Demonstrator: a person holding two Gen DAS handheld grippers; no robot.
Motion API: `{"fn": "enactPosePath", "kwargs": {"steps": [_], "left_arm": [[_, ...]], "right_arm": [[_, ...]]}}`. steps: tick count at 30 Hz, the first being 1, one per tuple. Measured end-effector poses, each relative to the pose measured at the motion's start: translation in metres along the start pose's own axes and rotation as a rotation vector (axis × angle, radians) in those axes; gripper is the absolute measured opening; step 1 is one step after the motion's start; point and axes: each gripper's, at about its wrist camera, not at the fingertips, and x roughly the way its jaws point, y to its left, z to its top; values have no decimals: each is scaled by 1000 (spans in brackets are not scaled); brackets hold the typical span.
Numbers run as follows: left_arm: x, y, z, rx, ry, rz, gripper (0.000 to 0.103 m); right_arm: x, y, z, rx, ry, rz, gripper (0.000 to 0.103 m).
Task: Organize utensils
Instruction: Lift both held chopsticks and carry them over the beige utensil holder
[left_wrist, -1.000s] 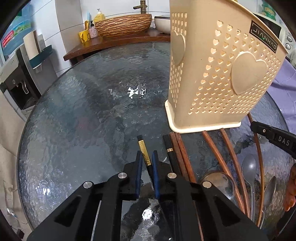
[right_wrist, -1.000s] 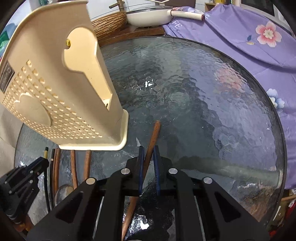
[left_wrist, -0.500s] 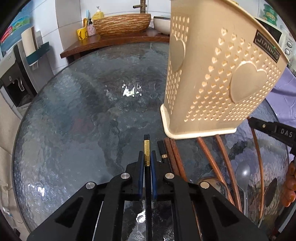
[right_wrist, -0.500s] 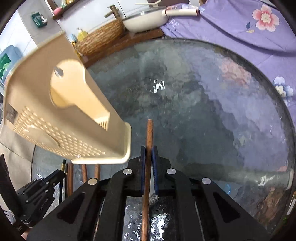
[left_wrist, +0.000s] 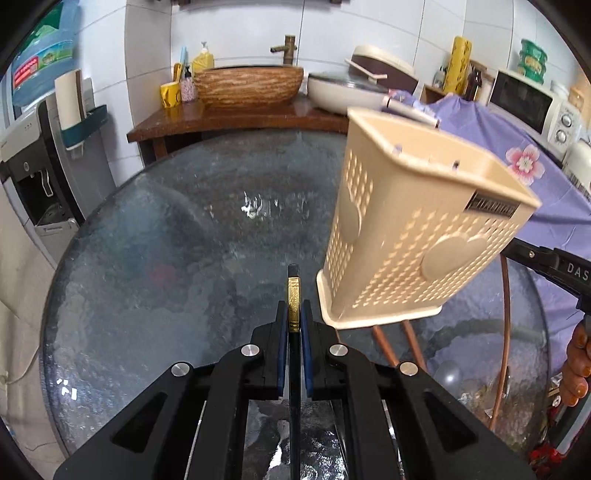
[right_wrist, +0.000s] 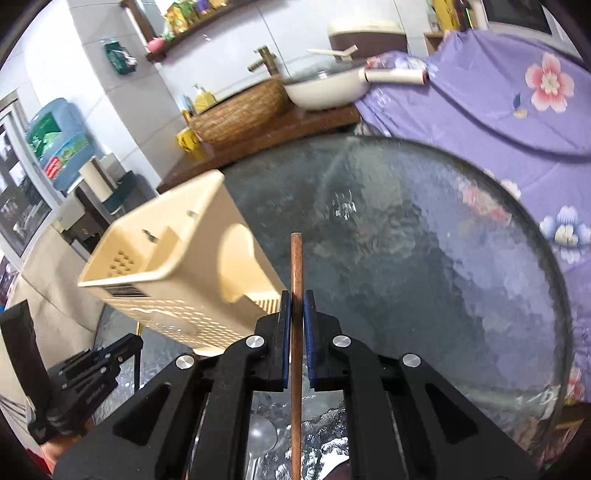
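My left gripper (left_wrist: 294, 309) is shut on a black chopstick with a gold band (left_wrist: 293, 295) and holds it above the glass table. My right gripper (right_wrist: 296, 300) is shut on a brown wooden utensil handle (right_wrist: 296, 273), also lifted. A beige perforated utensil holder (left_wrist: 417, 236) stands on the table to the right of the left gripper; in the right wrist view the holder (right_wrist: 173, 266) is at the left. More brown chopsticks (left_wrist: 410, 341) and a spoon (left_wrist: 448, 371) lie on the table near the holder's base. The right gripper's side (left_wrist: 554, 262) shows at the right edge.
The round textured glass table (left_wrist: 166, 240) fills both views. Behind it a wooden counter holds a woven basin (left_wrist: 248, 85) and a white pan (left_wrist: 343, 94). A purple flowered cloth (right_wrist: 509, 122) lies at the right. A water dispenser (left_wrist: 26, 155) stands at the left.
Both grippers have risen and tilted up with their utensils, so the holder's open top and the back wall now show. The holder looks farther and lower.
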Motion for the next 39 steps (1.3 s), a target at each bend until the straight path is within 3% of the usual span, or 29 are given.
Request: {"fn": "enactPosePath", "kwargs": {"steps": [9,13,26,39], "left_arm": [[-48,-1,31,6,-138,-22,7],[-58,-4,33,24,-191,24,7],[-94,6,49,10,-282,52,7],[-118,11,91,4,-339,91,7]], "right_arm": [[-49,16,16,-53,-104,59,7],[-63,27,15,-117,-152,21,7],[-104,36,26,-190,-216,2,7],[-118,47,60,-270,-255,-102,7]]}}
